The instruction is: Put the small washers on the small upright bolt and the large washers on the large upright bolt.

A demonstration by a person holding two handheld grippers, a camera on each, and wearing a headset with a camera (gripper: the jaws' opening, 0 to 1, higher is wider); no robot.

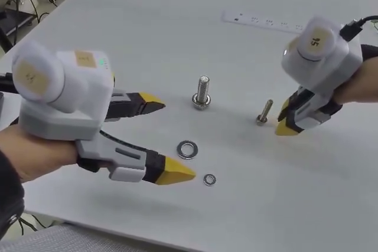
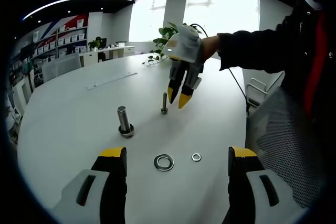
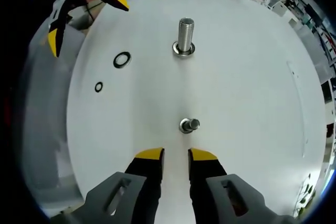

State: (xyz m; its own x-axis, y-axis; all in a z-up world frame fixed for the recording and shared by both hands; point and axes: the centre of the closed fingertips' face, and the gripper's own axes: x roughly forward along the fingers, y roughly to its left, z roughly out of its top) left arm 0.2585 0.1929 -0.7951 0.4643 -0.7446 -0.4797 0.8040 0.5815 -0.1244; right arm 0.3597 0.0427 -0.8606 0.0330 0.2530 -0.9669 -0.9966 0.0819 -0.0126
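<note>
On the white table, the large bolt stands upright near the middle, and the small bolt stands upright a little to its right and nearer the person. Neither bolt's shaft carries a washer higher up; the large one has a wider metal ring at its foot, and I cannot tell whether that is its head or a washer. One large washer lies flat on the table in front of the large bolt, and one small washer lies flat just beside it, closer to the table's edge. The left tool hovers low over the table with its yellow-tipped jaws spread wide and released, the large washer lying close to the gap between them. The right tool points down just beside the small bolt, apart from it, its jaws only a narrow gap apart and grasping nothing. A white power strip lies across the far side of the table.
</note>
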